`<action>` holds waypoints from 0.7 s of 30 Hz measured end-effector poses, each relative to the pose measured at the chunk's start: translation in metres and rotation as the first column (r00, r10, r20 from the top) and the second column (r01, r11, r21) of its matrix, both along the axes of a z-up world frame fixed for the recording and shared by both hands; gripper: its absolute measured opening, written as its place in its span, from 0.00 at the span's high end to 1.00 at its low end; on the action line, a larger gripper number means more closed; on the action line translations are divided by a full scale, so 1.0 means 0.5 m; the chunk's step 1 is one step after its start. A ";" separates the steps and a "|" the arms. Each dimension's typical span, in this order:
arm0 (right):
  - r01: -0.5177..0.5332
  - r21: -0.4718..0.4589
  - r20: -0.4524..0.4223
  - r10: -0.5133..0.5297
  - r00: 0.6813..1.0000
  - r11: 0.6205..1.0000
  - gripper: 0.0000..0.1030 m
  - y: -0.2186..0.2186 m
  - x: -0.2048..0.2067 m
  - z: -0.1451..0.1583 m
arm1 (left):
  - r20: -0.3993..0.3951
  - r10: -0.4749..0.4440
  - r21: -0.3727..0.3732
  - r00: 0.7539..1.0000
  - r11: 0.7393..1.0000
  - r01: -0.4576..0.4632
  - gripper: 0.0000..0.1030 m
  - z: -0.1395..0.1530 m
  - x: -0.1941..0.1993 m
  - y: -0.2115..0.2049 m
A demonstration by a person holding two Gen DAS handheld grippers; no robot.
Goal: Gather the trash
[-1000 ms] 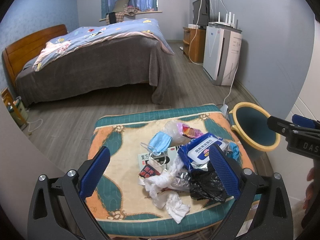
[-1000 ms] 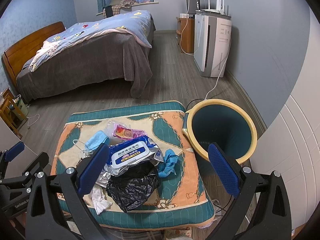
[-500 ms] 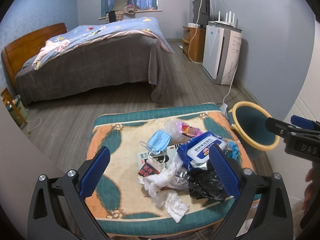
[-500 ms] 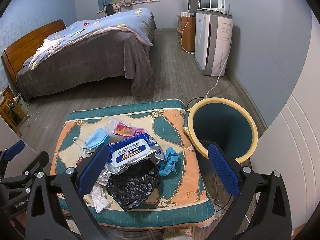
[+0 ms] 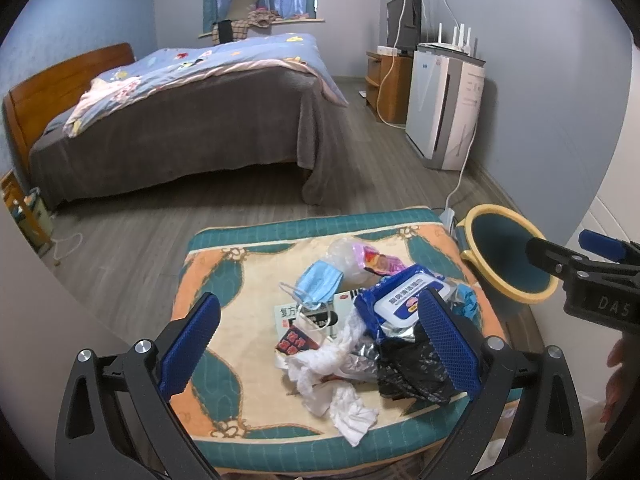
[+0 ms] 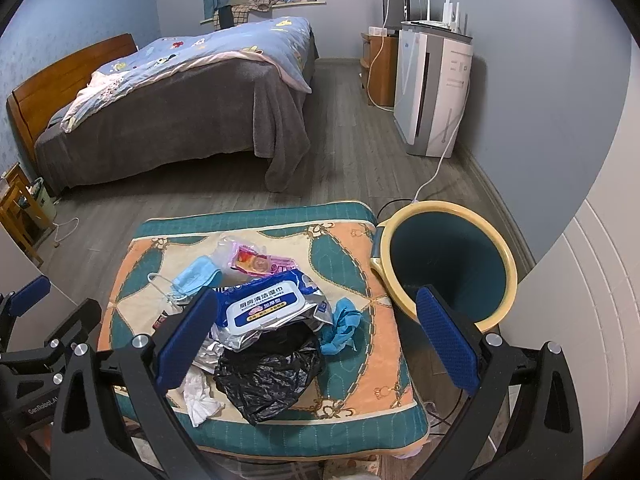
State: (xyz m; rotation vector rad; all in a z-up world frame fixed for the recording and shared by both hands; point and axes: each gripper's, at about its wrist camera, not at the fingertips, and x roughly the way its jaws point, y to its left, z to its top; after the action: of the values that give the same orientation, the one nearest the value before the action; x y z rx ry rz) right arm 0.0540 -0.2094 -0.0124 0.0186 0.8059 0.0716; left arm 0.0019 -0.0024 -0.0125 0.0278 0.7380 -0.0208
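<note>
Trash (image 6: pixel 264 332) heaped on cushion (image 6: pixel 380 360) (both claws spread, empty).

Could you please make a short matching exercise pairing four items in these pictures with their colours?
Things:
1. face mask
2. plastic bag
3. crumpled tissue
4. rim of the bin

Colours:
a. white
b. yellow
c. light blue
d. black

Pairs: 1-c, 2-d, 3-a, 4-b
</note>
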 end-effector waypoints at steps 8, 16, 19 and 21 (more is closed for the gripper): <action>0.044 -0.042 0.013 -0.043 0.999 0.998 0.05 -0.010 0.015 -0.002 | 0.014 0.028 -0.019 1.000 0.999 -0.028 0.05 0.017 0.014 0.019; 0.101 0.049 -0.024 -0.100 0.995 0.994 0.05 -0.056 0.101 -0.036 | -0.046 0.005 0.012 0.999 1.000 -0.004 0.05 0.019 0.097 0.040; 0.085 0.033 -0.106 -0.081 0.991 0.996 0.05 -0.055 0.143 -0.069 | -0.073 -0.047 0.043 0.996 0.998 0.050 0.05 -0.003 0.133 0.032; 0.087 0.003 -0.138 -0.086 0.987 0.996 0.05 -0.048 0.165 -0.094 | -0.099 -0.088 0.004 0.991 0.996 0.089 0.05 -0.026 0.153 0.032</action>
State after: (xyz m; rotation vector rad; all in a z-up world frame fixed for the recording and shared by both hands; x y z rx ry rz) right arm 0.1367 -0.2334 -0.0593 0.0677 0.9418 -0.0081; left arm 0.0786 0.0134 -0.0258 0.0684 0.8350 -0.1044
